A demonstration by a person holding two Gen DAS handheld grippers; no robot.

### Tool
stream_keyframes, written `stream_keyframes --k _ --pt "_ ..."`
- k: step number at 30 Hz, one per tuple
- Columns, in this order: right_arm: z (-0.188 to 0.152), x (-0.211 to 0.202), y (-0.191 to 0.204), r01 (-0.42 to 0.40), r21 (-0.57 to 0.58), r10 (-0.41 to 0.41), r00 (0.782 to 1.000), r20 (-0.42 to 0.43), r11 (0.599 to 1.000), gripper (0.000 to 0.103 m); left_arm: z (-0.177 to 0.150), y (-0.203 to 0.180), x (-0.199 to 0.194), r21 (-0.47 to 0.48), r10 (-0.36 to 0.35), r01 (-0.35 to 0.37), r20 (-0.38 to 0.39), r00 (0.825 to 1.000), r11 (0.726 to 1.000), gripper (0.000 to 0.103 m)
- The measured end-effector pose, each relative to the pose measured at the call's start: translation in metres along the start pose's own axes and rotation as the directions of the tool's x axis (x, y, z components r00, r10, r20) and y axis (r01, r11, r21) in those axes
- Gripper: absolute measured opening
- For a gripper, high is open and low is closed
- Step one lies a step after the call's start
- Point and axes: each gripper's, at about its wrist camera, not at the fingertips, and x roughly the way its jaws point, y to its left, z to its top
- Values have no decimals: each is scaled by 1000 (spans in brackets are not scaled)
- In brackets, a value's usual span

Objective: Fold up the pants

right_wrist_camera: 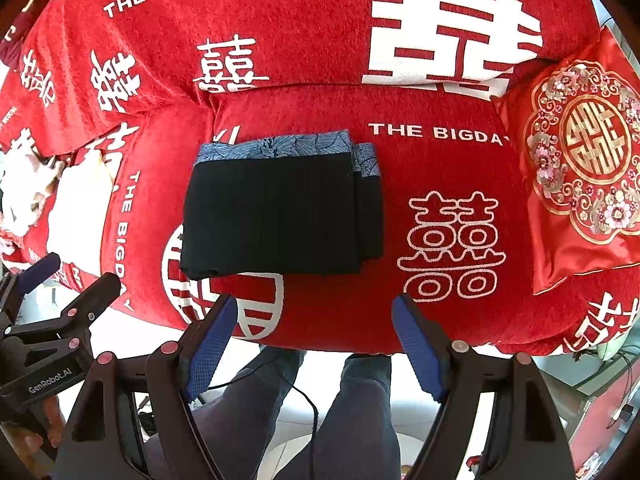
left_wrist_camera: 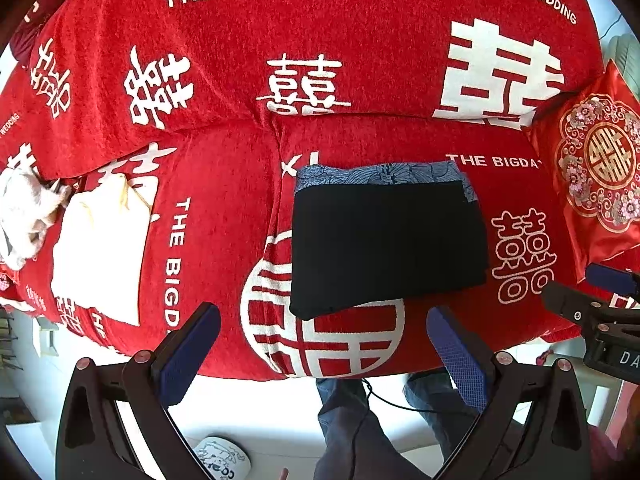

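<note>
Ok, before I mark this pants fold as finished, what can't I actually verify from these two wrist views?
- How the black pants are layered inside the fold: both views show only the top face and stacked edges.
- The white cloth at the sofa's left: right wrist view blurs it, left wrist view leaves its type unclear.
- The red sofa cover beneath the pants is hidden.
- The right tool is cut off by the left wrist view's edge.

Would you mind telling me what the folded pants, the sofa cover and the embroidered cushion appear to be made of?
Folded pants: matte black woven cloth, probably, with a blue patterned band along one edge.
Sofa cover: fuzzy red pile, perhaps chenille or fleece; the surface looks grainy and dull.
Embroidered cushion: glossy red satin-like fabric, with bright sheen on its folds and raised gold and pink embroidery.
</note>
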Motion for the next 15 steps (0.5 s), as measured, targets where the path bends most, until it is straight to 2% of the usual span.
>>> stream_keyframes --k 15 --pt "1 -1 4 14 -10 -14 1000 3 1000 82 0 1 -2 16 -3 3 4 1000 1000 103"
